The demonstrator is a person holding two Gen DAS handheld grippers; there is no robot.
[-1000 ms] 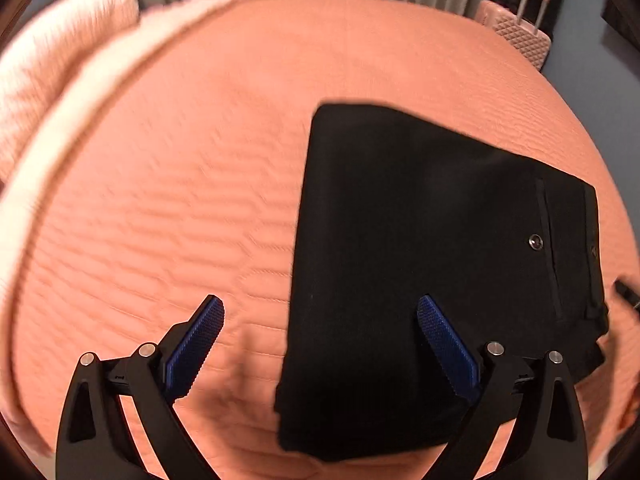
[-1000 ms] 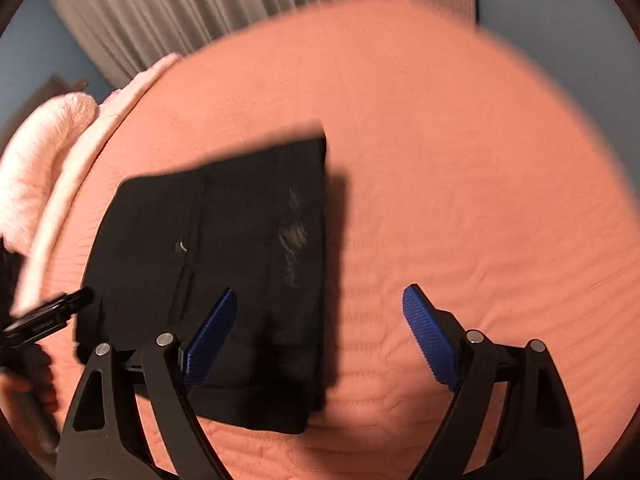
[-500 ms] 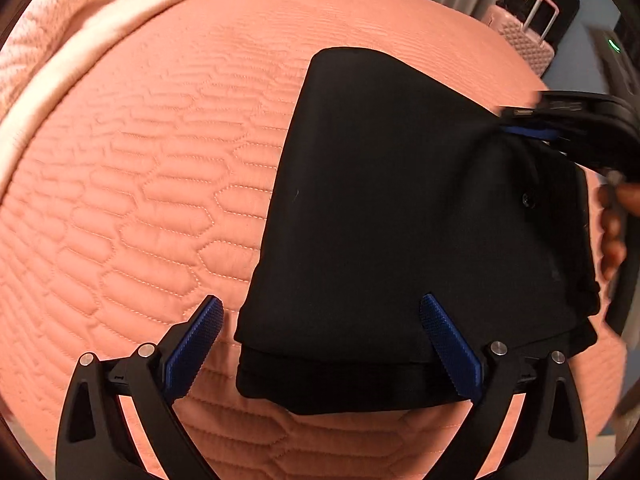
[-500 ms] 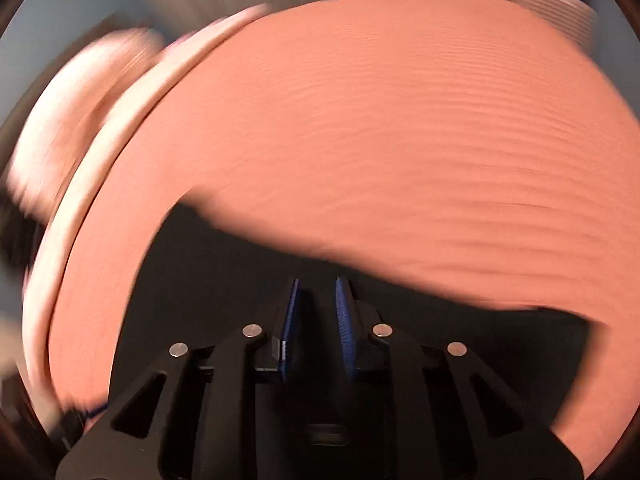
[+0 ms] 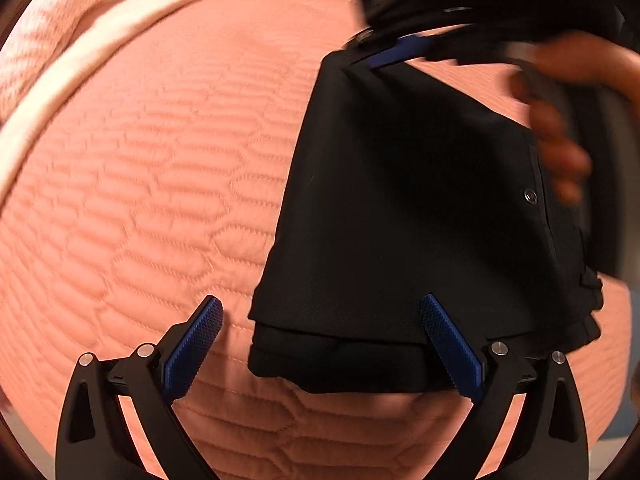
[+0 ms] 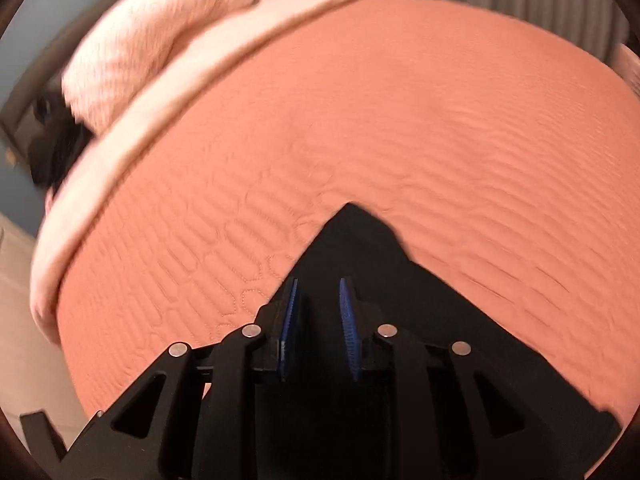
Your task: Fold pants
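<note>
Big orange quilted bed cover point(image 5: 132, 184), with a pale pink blanket point(image 5: 52, 44) far back on the left. On the cover, black pants point(image 5: 400, 208), folded into a thick block. Far corner of the pants pulled up into a point, off the cover. Right gripper point(image 6: 318, 320), jaws just closed nearly together, pinched on that raised corner, black cloth squeezed between the blue pads point(image 6: 290, 320). Left gripper point(image 5: 320, 344) low at the near edge of the pants, jaws wide apart, one on each side of the near left corner, not squeezing.
</note>
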